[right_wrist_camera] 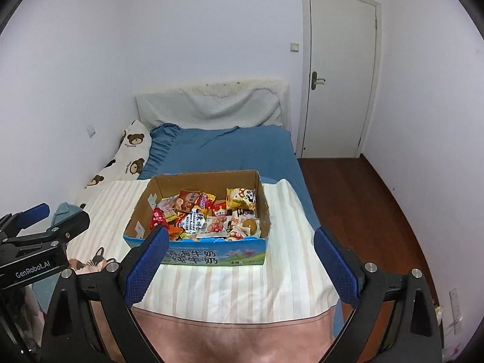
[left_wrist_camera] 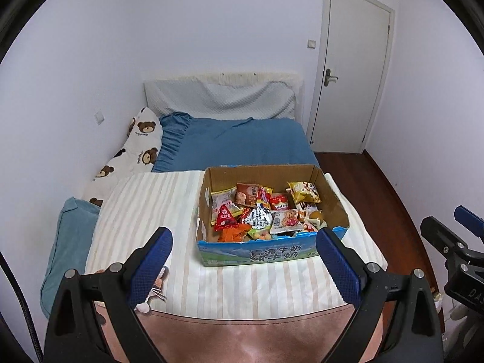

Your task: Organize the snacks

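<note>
An open cardboard box (left_wrist_camera: 329, 190) with a blue printed front stands on a striped cloth on the bed. It also shows in the right wrist view (right_wrist_camera: 211, 181). It holds several mixed snack packets (left_wrist_camera: 266, 211) (right_wrist_camera: 208, 214), among them a yellow bag (left_wrist_camera: 304, 192) and a red triangular pack (left_wrist_camera: 225, 217). My left gripper (left_wrist_camera: 243, 236) is open and empty, held in front of the box. My right gripper (right_wrist_camera: 240, 237) is open and empty, also short of the box. Each gripper shows at the edge of the other's view (left_wrist_camera: 453, 236) (right_wrist_camera: 39, 227).
The striped cloth (left_wrist_camera: 145, 211) covers the near part of the bed, with a pink blanket (left_wrist_camera: 242, 335) at the front edge. Blue bedding (left_wrist_camera: 242, 142), a bear-print pillow (left_wrist_camera: 136, 151) and a teal cushion (left_wrist_camera: 66, 251) lie along the left. A closed door (left_wrist_camera: 351, 66) and wood floor (left_wrist_camera: 363, 181) are on the right.
</note>
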`<move>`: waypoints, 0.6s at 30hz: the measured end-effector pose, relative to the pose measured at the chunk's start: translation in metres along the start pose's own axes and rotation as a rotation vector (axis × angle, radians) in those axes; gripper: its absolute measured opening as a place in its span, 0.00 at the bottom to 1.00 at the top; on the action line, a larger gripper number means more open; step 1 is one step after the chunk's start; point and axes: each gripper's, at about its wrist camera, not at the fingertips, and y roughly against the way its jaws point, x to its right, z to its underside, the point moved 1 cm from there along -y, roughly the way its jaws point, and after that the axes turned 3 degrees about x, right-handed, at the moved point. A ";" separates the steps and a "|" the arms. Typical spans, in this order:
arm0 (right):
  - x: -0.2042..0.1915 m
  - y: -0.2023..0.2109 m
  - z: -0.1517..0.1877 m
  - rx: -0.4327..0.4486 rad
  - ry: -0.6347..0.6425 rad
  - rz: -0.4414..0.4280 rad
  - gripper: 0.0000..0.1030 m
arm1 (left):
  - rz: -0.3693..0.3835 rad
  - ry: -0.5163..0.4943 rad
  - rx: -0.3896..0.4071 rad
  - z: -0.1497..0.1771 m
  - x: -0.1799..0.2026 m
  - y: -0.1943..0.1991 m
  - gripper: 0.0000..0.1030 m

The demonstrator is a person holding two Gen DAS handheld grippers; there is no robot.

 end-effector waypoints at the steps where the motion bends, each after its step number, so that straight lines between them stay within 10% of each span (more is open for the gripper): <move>1: -0.001 0.005 0.000 0.006 0.003 0.000 0.96 | 0.000 0.001 0.006 0.000 0.000 0.004 0.94; 18: -0.008 -0.012 0.000 -0.003 0.010 0.005 0.98 | -0.012 -0.017 -0.009 -0.002 0.009 -0.013 0.99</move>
